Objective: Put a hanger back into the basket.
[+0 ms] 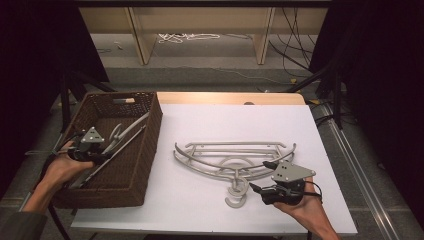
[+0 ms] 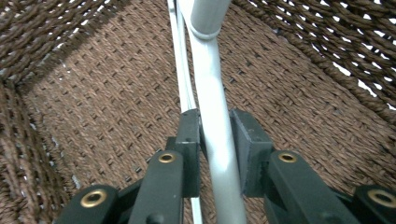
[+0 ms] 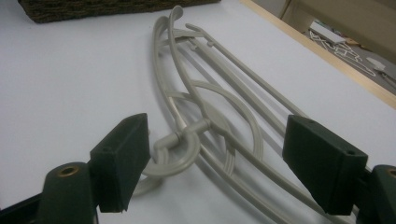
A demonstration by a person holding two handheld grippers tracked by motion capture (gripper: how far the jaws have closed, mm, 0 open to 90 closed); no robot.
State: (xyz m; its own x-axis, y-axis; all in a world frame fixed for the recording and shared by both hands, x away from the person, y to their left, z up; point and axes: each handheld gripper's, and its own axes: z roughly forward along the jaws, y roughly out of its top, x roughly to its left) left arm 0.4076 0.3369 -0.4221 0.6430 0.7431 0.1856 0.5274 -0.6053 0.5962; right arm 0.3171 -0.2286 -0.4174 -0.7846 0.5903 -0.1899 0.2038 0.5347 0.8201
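A grey plastic hanger lies slanted inside the brown wicker basket at the left. My left gripper is down in the basket, and in the left gripper view its pads sit against both sides of the hanger's bar. More grey hangers lie stacked on the white table, hooks toward the person. My right gripper rests low beside those hooks. Its jaws stand wide apart on either side of a hook without touching it.
The basket's woven floor and walls close in around the left gripper. The white table top ends in a wooden strip at the back. Cables and wooden legs are on the floor beyond.
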